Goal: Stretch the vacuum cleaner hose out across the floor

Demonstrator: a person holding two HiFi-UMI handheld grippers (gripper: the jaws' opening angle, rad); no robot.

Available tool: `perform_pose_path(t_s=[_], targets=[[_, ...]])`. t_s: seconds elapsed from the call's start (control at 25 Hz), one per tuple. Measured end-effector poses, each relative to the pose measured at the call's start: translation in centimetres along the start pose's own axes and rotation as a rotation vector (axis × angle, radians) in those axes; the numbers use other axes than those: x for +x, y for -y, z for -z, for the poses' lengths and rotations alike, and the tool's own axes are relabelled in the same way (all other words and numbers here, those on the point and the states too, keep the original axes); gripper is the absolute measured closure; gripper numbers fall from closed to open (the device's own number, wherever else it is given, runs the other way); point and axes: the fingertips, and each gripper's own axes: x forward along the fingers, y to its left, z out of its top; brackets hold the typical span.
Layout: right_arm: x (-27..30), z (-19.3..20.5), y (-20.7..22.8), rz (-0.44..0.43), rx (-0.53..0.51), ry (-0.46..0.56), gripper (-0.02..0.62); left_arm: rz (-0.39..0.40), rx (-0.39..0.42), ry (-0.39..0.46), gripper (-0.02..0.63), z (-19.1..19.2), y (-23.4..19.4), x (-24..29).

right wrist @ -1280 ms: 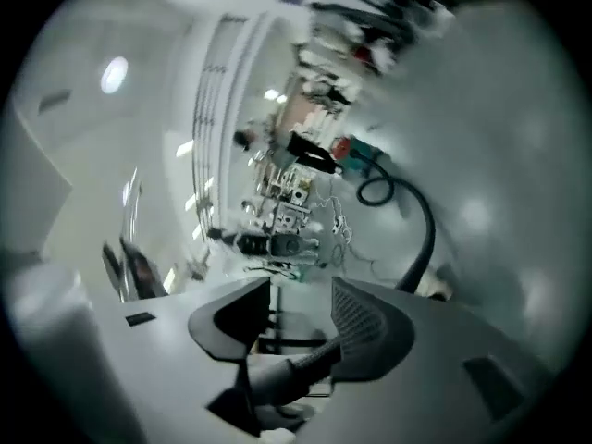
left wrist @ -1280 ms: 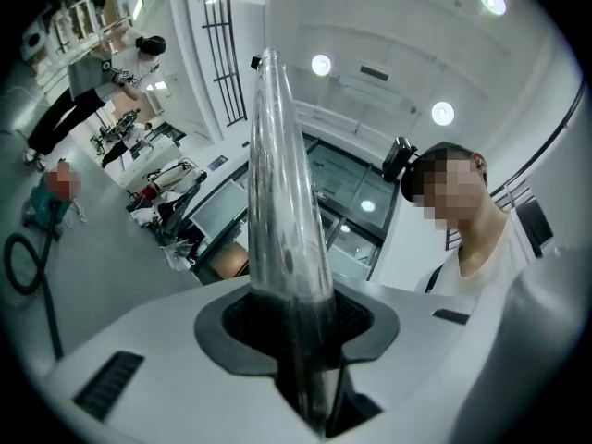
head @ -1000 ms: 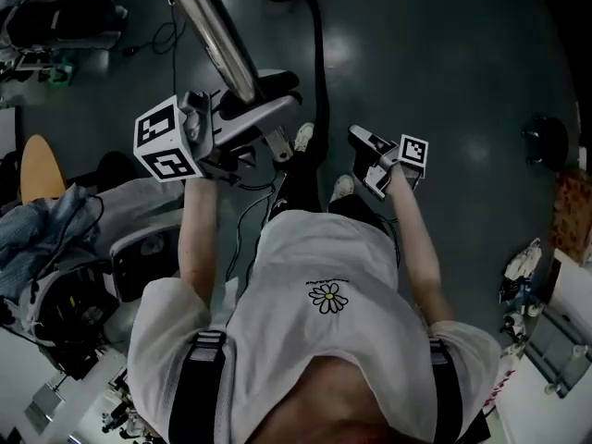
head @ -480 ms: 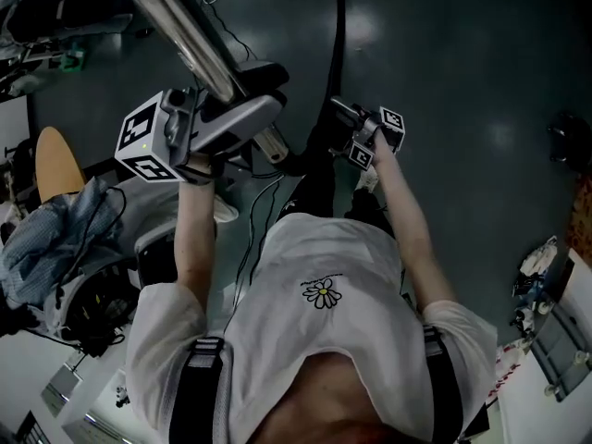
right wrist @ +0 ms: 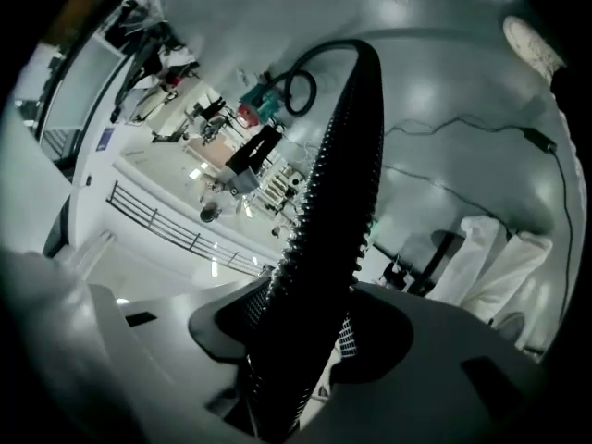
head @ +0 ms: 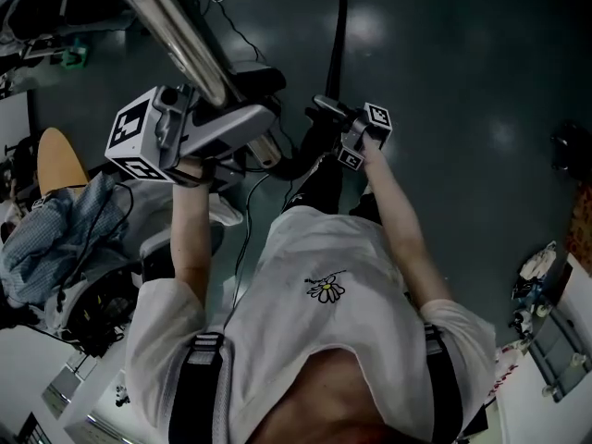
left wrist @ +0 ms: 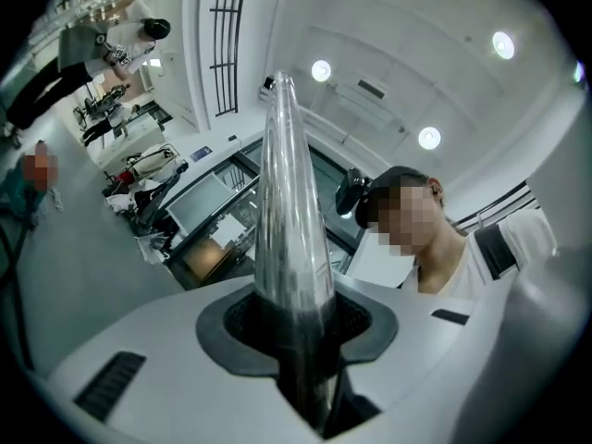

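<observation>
Holding, frame left: my left gripper [left wrist: 298, 345] has its jaws pinched tight on the shiny metal tube [left wrist: 289, 211], which slants off toward the upper left.
Hose: the black ribbed hose [head: 339, 35] runs from top centre down to my grip. By my reckoning it is not yet laid straight on the floor [head: 462, 54].
Frame right: my right gripper [right wrist: 294, 340] has its jaws clamped round the hose.
Risk: the ribs may slide through my right jaws if I tug hard.
Risk: the thin cable [head: 242, 37] beside the hose may snag and drag along.
</observation>
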Motion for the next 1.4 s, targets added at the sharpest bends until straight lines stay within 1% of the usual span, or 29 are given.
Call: perform_pose_path(t_s=[0.04, 0.08, 0.12, 0.16, 0.2, 0.24, 0.28, 0.32, 0.36, 0.4, 0.48, 0.52, 0.56, 0.64, 0.72, 0.76, 0.8, 0.88, 0.96, 1.12, 1.2, 1.24, 1.28, 1.32, 1.36, 1.4], targets=[[-0.5, -0.9, -0.6, 0.000, -0.027, 0.073, 0.383, -0.034, 0.027, -0.041, 0.488, 0.2, -0.9, -0.2], [-1.2, -2.2, -1.5, -0.006, -0.046, 0.166, 0.387, -0.093, 0.062, -0.105, 0.488, 0.5, -2.3, -0.6], [-2.3, -3.7, -2.6, -0.022, -0.059, 0.276, 0.391, -0.172, 0.089, -0.193, 0.486, 0.8, -4.2, -1.5], [-4.0, -5.4, -3.9, -0.045, -0.072, 0.396, 0.396, -0.263, 0.095, -0.300, 0.480, 1.5, -6.4, -2.8], [-6.3, -6.9, -5.5, -0.067, -0.096, 0.512, 0.402, -0.349, 0.068, -0.414, 0.471, 2.6, -8.5, -4.5], [-9.0, -8.0, -7.4, -0.076, -0.147, 0.610, 0.408, -0.419, 0.007, -0.516, 0.465, 4.0, -10.5, -6.3], [-11.7, -8.8, -9.8, -0.067, -0.227, 0.686, 0.408, -0.466, -0.084, -0.584, 0.460, 5.5, -12.3, -8.1], [-14.1, -9.3, -12.6, -0.041, -0.324, 0.743, 0.408, -0.496, -0.193, -0.600, 0.459, 7.1, -13.8, -9.7], [-16.0, -9.5, -15.6, -0.003, -0.423, 0.786, 0.409, -0.509, -0.305, -0.557, 0.459, 8.5, -15.1, -10.9], [-17.5, -9.7, -18.7, 0.044, -0.512, 0.820, 0.412, -0.508, -0.417, -0.464, 0.457, 9.7, -16.3, -11.5], [-19.1, -9.6, -24.8, 0.120, -0.650, 0.864, 0.414, -0.472, -0.650, -0.217, 0.456, 12.1, -18.1, -11.6], [-19.4, -9.4, -28.0, 0.132, -0.705, 0.869, 0.414, -0.456, -0.744, -0.118, 0.454, 13.6, -18.9, -11.5], [-19.5, -9.3, -31.1, 0.143, -0.756, 0.867, 0.414, -0.450, -0.821, -0.043, 0.444, 15.4, -19.6, -11.3], [-18.8, -9.0, -36.6, 0.194, -0.847, 0.838, 0.414, -0.451, -0.985, 0.093, 0.437, 19.2, -20.2, -10.6], [-15.9, -8.3, -41.0, 0.250, -0.935, 0.769, 0.416, -0.430, -1.144, 0.233, 0.437, 21.6, -20.1, -9.4], [-13.8, -7.6, -42.8, 0.268, -0.975, 0.729, 0.416, -0.410, -1.201, 0.285, 0.437, 22.1, -20.2, -9.1], [-11.8, -6.9, -44.4, 0.278, -1.014, 0.693, 0.416, -0.387, -1.239, 0.321, 0.437, 22.3, -20.3, -8.8], [-8.6, -5.4, -46.7, 0.280, -1.080, 0.635, 0.414, -0.344, -1.270, 0.354, 0.437, 22.2, -20.4, -8.4], [-7.1, -4.0, -47.8, 0.270, -1.114, 0.602, 0.414, -0.313, -1.266, 0.361, 0.434, 22.0, -20.2, -8.1], [-5.9, -2.8, -49.3, 0.225, -1.142, 0.581, 0.414, -0.267, -1.207, 0.340, 0.434, 20.9, -19.6, -8.0], [-5.5, -2.2, -50.1, 0.209, -1.169, 0.568, 0.414, -0.266, -1.183, 0.307, 0.433, 20.9, -18.8, -8.2], [-5.1, -1.6, -50.7, 0.203, -1.197, 0.556, 0.414, -0.280, -1.162, 0.270, 0.433, 21.3, -18.1, -8.6], [-4.5, -0.8, -51.4, 0.200, -1.238, 0.536, 0.414, -0.308, -1.122, 0.222, 0.434, 21.9, -17.2, -9.5], [-3.8, 0.3, -51.9, 0.205, -1.298, 0.502, 0.414, -0.357, -1.058, 0.178, 0.434, 22.5, -16.3, -10.7], [-2.7, 1.7, -52.0, 0.221, -1.381, 0.446, 0.414, -0.432, -0.962, 0.143, 0.434, 22.7, -15.7, -12.3], [-1.0, 3.5, -51.4, 0.256, -1.490, 0.365, 0.414, -0.539, -0.837, 0.109, 0.434, 22.4, -15.3, -14.2]])
